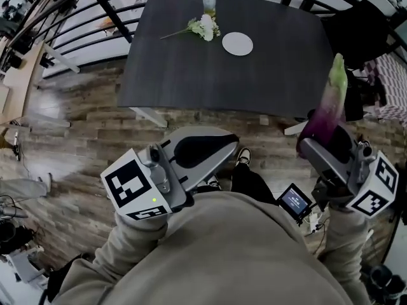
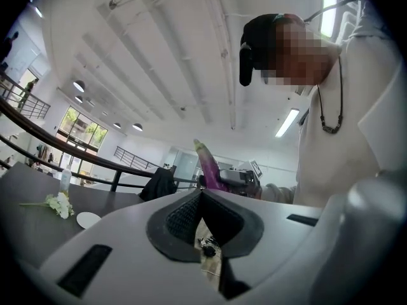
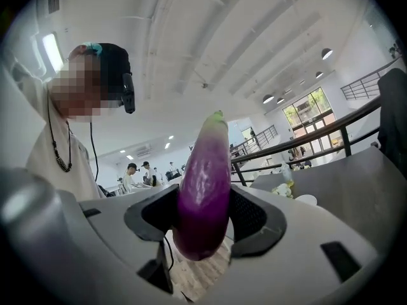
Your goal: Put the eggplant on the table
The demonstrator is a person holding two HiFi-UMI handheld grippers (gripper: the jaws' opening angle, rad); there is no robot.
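One purple eggplant stands upright, green tip up, clamped near its base between the fingers of the right gripper, short of the near edge of the dark desk. The left gripper, fingers together on nothing, hangs short of the desk too. A good placement would carry the eggplant over bare desk, nearer than the white plate and flowers, lower it until it rests, then release.

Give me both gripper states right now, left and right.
Left gripper: closed, nothing between the jaws.
Right gripper: closed on the eggplant.
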